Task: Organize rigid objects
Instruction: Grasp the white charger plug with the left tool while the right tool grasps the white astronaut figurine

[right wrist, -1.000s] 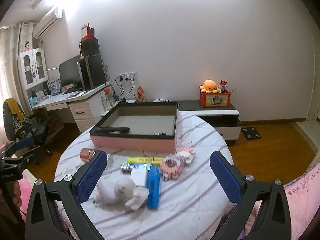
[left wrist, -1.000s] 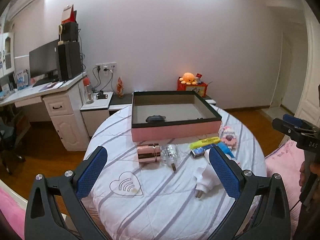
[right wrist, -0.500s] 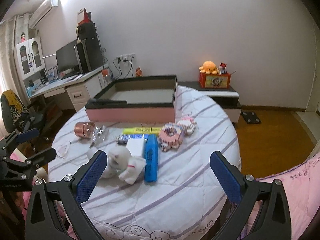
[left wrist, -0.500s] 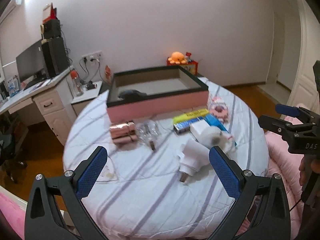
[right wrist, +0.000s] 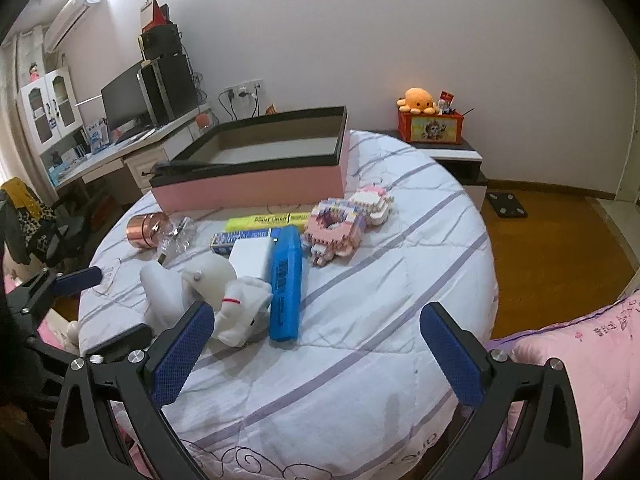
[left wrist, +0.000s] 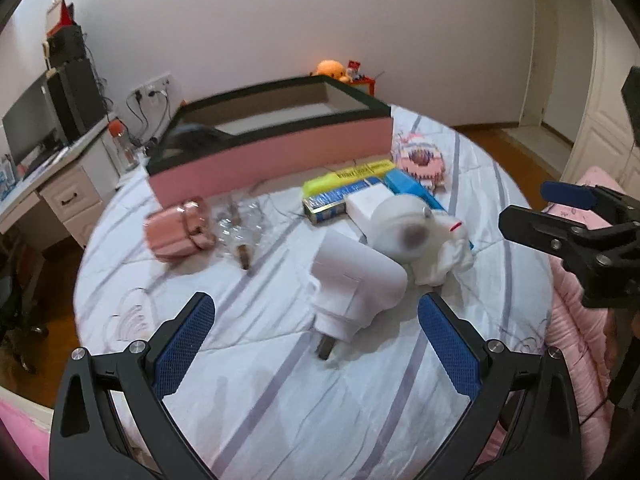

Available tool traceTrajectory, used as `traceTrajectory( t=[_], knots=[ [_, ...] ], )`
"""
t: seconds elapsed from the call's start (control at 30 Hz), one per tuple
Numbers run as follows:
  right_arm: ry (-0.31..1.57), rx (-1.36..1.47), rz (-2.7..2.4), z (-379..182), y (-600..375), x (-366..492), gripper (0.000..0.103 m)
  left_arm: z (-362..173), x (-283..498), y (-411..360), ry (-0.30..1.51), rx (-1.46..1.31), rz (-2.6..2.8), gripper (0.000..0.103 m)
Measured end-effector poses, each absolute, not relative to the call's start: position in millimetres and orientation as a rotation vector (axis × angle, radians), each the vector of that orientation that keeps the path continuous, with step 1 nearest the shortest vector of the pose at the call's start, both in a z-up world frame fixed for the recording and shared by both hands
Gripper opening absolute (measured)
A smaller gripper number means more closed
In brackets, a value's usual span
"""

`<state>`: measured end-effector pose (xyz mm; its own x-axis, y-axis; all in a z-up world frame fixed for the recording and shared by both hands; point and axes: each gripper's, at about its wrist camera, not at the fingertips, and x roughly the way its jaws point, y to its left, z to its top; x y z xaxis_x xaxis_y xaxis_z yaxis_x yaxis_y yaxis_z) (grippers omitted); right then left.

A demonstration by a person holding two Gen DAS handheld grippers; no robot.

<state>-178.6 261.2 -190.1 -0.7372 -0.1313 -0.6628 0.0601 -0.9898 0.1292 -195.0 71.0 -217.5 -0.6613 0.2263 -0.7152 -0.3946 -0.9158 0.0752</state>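
1. Both of your grippers are spread wide and hold nothing: the left gripper hangs low at 6 o'clock over the white plug adapter, and the right gripper sits at 6 o'clock short of the blue case.
2. The adapter leans against the white figurine; close on it carelessly and you could catch both or knock the figurine over.
3. The adapter's rounded body may slip out of flat pads if you grip it off-centre.
4. The clear glass piece touches the copper tin at 10 o'clock; the tin could roll if nudged.
5. The pink storage box stands at 12 o'clock, behind the yellow highlighter; a low carry could snag its black rim.
6. Your grippers are close to each other; reaching together risks a collision.
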Motion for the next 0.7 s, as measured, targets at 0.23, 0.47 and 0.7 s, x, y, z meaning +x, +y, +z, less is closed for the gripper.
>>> traceTrajectory(
  t=[0.23, 0.47, 0.7],
  knots=[
    [-0.154, 1.128, -2.825, -196, 262, -182, 0.103, -237, -203, 89, 0.419, -1.051, 2.541, 0.063],
    [-0.12, 1.152, -2.808, -200, 248, -186, 0.103, -232, -205, 58, 0.308, -1.102, 2.497, 0.049],
    [-0.004, 1.133, -2.774, -204, 209, -195, 0.103, -226, -195, 18, 0.26, -1.101, 2.54, 0.048]
  ],
)
